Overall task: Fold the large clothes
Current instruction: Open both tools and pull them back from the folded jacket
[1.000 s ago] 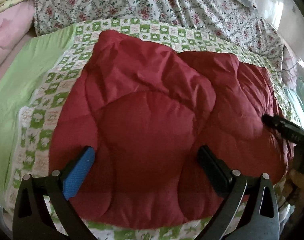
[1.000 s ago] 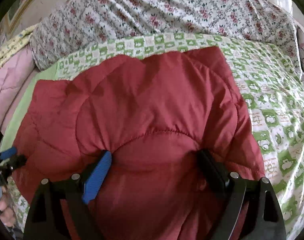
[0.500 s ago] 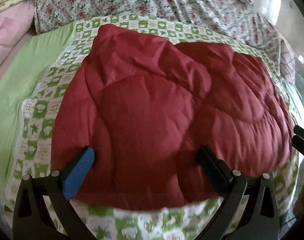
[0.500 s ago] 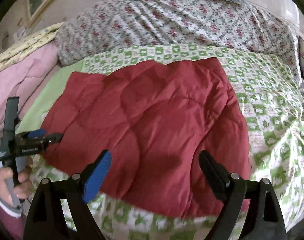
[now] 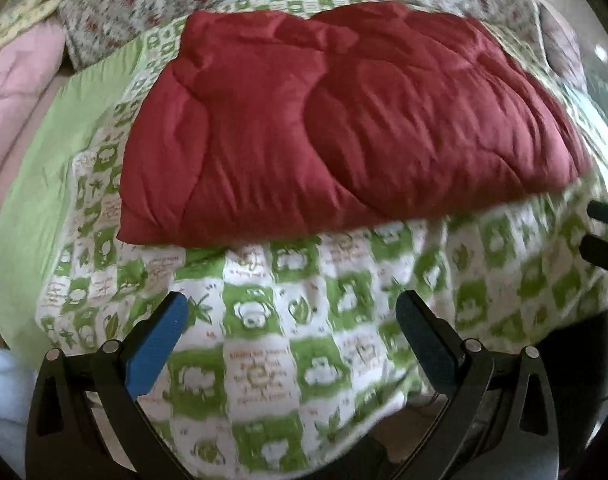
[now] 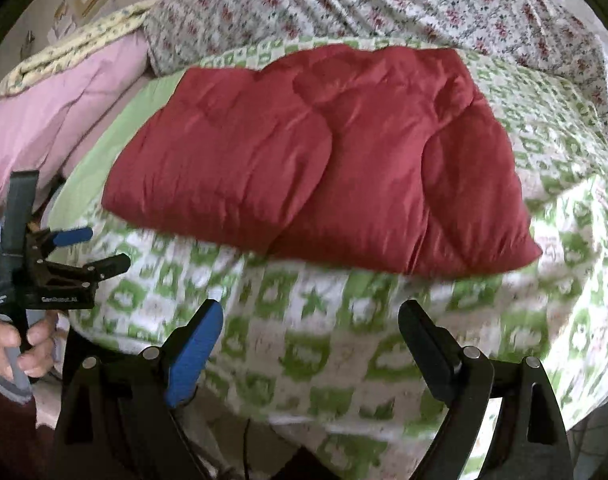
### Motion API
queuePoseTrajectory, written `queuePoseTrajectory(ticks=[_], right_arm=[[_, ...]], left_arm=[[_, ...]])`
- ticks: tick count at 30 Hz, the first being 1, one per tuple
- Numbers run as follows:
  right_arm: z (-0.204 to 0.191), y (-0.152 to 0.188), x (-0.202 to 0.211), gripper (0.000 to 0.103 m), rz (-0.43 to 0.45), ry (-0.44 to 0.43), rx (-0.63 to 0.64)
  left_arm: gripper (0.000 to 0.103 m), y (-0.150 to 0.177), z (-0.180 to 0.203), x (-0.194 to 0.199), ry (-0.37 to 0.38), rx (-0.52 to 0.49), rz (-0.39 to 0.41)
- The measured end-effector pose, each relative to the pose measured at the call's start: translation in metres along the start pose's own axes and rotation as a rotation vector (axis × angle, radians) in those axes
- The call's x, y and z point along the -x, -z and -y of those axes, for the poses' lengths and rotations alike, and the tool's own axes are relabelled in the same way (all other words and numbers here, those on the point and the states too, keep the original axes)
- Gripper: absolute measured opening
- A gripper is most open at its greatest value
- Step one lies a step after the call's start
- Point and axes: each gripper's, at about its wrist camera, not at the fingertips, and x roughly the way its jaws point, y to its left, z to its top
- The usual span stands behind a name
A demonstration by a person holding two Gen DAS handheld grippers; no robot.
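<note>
A red quilted padded garment (image 5: 343,120) lies folded in a thick block on the bed; it also shows in the right wrist view (image 6: 323,152). My left gripper (image 5: 292,312) is open and empty, held back over the bed's near edge, well short of the garment. It shows in the right wrist view (image 6: 100,250) at the far left, held by a hand. My right gripper (image 6: 311,320) is open and empty, also back from the garment. Its fingertips (image 5: 601,214) show at the right edge of the left wrist view.
A green-and-white checked bedspread (image 5: 288,344) covers the bed and hangs over the near edge (image 6: 343,360). A plain green sheet (image 5: 56,148) lies to the left. A floral quilt (image 6: 383,4) and a pink quilt (image 6: 52,112) are piled behind.
Both grippers have pulled back from the red garment toward the bed's near edge. The garment now lies free on the bedspread, no longer between the fingers.
</note>
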Motion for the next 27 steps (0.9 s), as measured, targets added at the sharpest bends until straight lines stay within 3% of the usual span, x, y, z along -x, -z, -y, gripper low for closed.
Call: queuePoseTrajectory(ticks=[11,16,27], right_arm=[[-0.021,-0.015,0.046,0.101,0.060,0.008,0.034],[-0.023,-0.023,0.034,0.101,0.032,0.019,0.054],[-0.020,-0.036,0.015,0.101,-0.001,0.015,0.034]], left_arm=[[0.103,-0.011,0.014,0.049,-0.050,-0.026,0.047],[0.103,-0.018,0.011,0.044,-0.085,-0.028,0.038],[0.103,-0.035,0.001,0.031,-0.084,0.016,0.025]])
